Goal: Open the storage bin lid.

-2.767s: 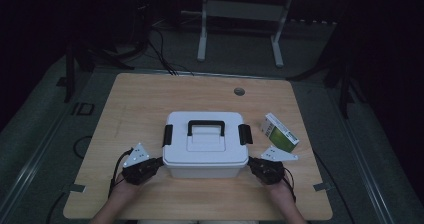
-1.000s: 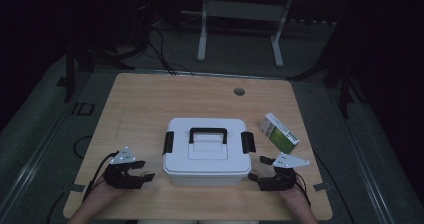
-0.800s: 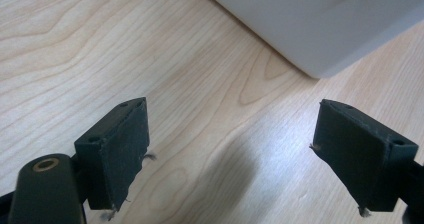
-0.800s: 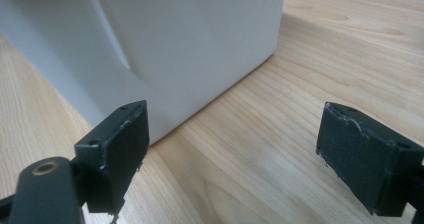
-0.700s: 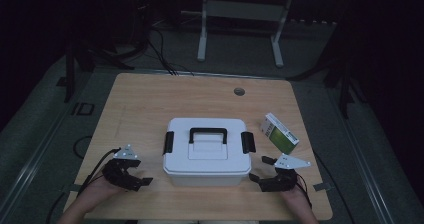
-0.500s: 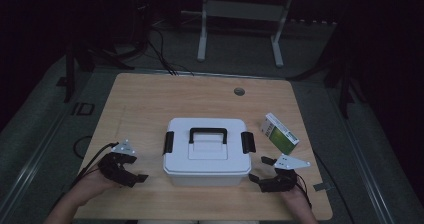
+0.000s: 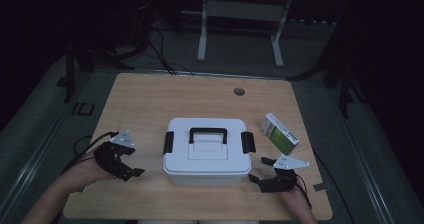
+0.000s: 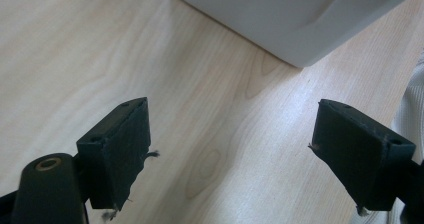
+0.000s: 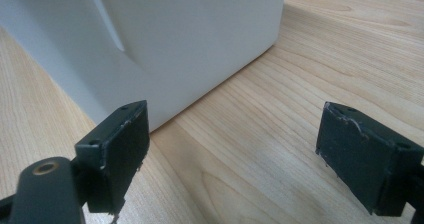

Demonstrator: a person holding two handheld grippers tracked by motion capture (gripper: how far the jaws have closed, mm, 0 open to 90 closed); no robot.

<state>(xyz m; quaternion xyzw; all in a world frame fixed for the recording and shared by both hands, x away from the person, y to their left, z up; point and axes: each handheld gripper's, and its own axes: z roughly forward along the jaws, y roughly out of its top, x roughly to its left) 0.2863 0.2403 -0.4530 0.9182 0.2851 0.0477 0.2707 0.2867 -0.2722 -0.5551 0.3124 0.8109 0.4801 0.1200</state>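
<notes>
The left tool [image 7: 131,165] had drawn back from the white plastic lidded storage box with a black handle [image 7: 207,151] and lifted off the light wooden bench [image 7: 150,99]; its jaws, just opened further, stood wide with nothing between them. The right tool [image 7: 263,175] stayed low at the box's right front corner, also wide and empty. The box sat mid-bench, seemingly released. A green-and-white carton [image 7: 279,133] lay just right of it, blocking nothing.

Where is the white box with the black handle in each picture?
High view: the white box sits in the table's middle, near the front edge.
Left gripper view: its corner fills the top right.
Right gripper view: its side fills the top left.
Shared landmark: the pale wooden table.
</notes>
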